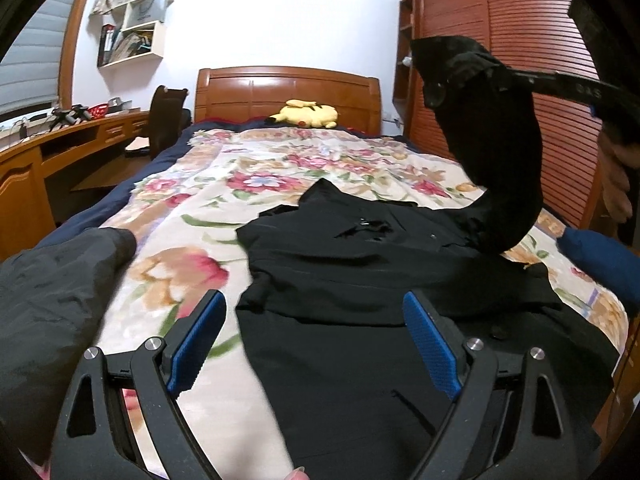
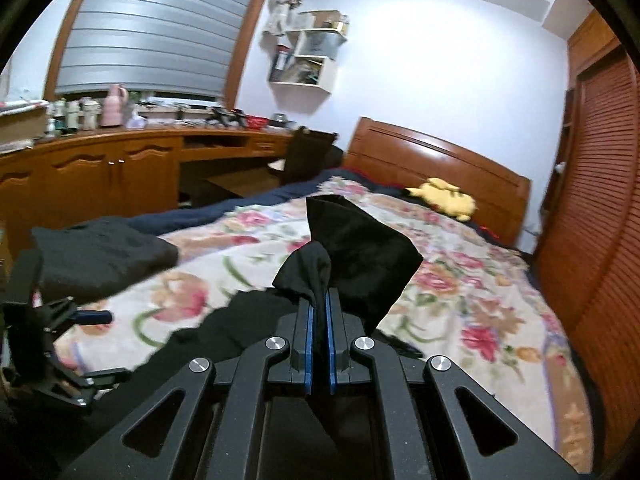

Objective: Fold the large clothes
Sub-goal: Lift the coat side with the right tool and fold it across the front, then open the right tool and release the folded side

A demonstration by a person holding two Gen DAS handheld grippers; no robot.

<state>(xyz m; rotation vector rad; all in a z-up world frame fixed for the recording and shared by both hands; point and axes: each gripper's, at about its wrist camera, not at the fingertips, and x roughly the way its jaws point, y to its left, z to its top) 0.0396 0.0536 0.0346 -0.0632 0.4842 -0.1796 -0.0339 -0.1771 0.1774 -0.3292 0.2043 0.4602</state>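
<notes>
Right hand-held gripper [image 2: 319, 308] is clamped tight on a bunched sleeve end [image 2: 362, 256] of the black jacket [image 1: 360, 280], blue pads pinched together with dark cloth squeezed up between them. From the left wrist view that sleeve rises off the jacket at about 2 o'clock, arching up in the air toward the right hand-held gripper's dark arm at the upper right edge.

Left hand-held gripper [image 1: 314, 328] hangs over the jacket with its jaws spread wide apart, nothing between the blue pads [image 1: 198, 344]; the left pad sits over bare floral bedspread [image 1: 192, 208], the right pad over black fabric.

The jacket's body lies flat on the bed, spread from the centre down to 6 o'clock in the left view, its collar end pointing to 12 o'clock, toward the wooden headboard [image 1: 288, 92]. A yellow plush toy [image 1: 306, 114] rests at the head of the bed, at 12 o'clock, well apart from the jacket. At 9 o'clock a second dark garment [image 1: 60, 280] lies on the bedspread's edge. Wooden table [image 2: 120, 160] along the far wall at 10 o'clock in the right view, cluttered on top, and a louvred wardrobe [image 1: 520, 60] at 3 o'clock.
</notes>
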